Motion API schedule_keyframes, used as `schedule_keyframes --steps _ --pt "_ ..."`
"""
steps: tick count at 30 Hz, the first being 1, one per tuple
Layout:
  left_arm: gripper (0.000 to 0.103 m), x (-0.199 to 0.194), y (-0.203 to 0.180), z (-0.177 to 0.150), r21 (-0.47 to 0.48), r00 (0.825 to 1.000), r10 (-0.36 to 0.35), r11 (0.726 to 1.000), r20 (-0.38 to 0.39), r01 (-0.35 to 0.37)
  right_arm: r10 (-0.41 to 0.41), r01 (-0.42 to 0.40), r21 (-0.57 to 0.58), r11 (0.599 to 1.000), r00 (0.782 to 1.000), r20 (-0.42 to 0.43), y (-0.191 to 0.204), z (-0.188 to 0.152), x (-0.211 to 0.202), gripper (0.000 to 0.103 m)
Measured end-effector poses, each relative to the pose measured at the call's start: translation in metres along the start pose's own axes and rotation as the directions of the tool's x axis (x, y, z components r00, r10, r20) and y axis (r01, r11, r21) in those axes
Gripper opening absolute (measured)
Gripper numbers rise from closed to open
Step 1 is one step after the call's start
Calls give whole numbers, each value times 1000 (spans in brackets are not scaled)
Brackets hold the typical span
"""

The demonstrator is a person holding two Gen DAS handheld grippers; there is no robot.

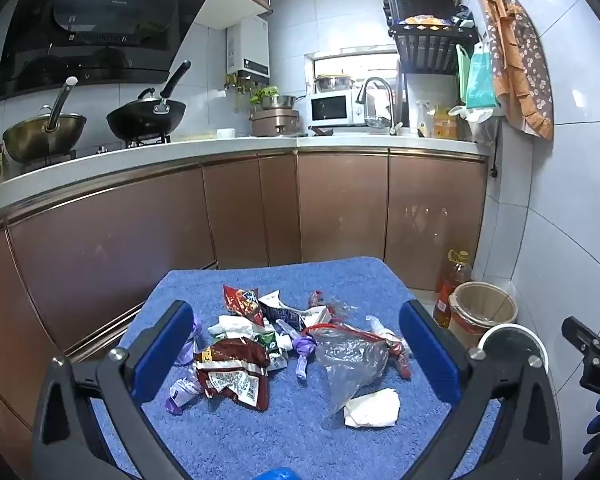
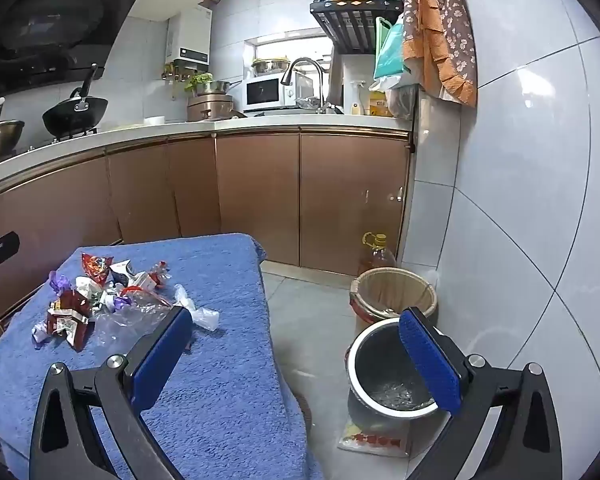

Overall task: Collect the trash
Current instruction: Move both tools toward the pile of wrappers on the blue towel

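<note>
A pile of trash lies on a blue towel: a dark red snack wrapper, a red printed wrapper, a clear plastic bag, a crumpled white tissue and purple candy wrappers. My left gripper is open and empty, with its fingers on either side of the pile, above it. My right gripper is open and empty over the towel's right edge. The pile shows at the left of the right wrist view. A white-rimmed metal bin stands on the floor to the right.
A lined brown waste basket and an oil bottle stand on the floor by the tiled wall. Brown cabinets and a counter with woks, a microwave and a sink tap stand behind the towel.
</note>
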State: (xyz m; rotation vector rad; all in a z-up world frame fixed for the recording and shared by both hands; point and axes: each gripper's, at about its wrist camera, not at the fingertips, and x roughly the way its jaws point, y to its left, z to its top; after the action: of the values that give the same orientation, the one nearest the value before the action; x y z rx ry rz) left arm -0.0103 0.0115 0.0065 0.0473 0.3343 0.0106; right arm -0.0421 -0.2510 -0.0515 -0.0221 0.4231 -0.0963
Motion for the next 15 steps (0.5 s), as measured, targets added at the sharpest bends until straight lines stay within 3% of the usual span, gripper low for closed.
schedule_keyframes --steps 15 --pt "103 3 6 8 5 999 -40 999 -7 40 22 -22 11 1000 1000 4 -4 10 0 103"
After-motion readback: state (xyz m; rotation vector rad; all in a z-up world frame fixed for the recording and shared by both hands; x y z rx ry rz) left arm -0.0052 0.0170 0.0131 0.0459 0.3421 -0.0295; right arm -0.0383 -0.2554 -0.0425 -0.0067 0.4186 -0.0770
